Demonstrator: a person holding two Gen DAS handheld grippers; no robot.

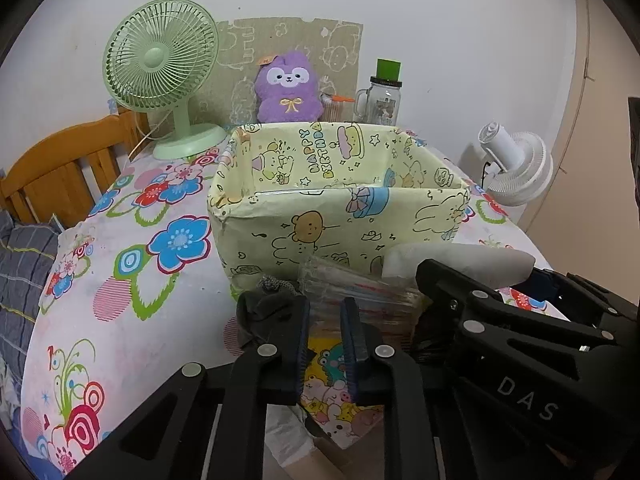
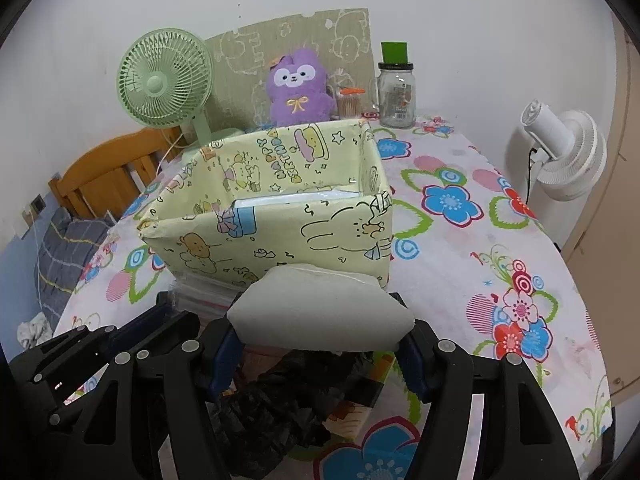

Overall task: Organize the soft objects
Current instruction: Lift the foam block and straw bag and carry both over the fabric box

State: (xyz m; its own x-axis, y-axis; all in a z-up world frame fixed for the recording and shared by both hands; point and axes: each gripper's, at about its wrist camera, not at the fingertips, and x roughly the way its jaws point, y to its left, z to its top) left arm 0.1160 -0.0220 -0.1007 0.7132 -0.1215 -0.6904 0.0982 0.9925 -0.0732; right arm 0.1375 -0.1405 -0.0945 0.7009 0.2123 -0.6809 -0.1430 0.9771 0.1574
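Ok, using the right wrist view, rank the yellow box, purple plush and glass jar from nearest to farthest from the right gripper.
1. Yellow box, just ahead of the right gripper.
2. Purple plush, behind the box, by the wall.
3. Glass jar, back right; too close to the plush to call.

The box [image 1: 340, 200] hides its own floor behind the near wall; only a pale strip of something inside shows in the right wrist view, too little to name. The purple plush [image 1: 290, 88] loses its lower body behind the far rim. A clear packet [image 1: 352, 284] and the cartoon-print thing [image 1: 332, 396] under it are cut by the left gripper's [image 1: 325, 344] fingers [image 1: 300, 344], so whether anything is actually pinched there stays unclear. The white pad [image 2: 320, 312] covers the dark crumpled item [image 2: 280, 392] below it. Jar [image 1: 382, 100] label: too small to read. The wooden bed frame [image 1: 60, 168] runs off the left edge, and the white fan [image 1: 516, 168] loses its base behind the bench [image 1: 120, 280].
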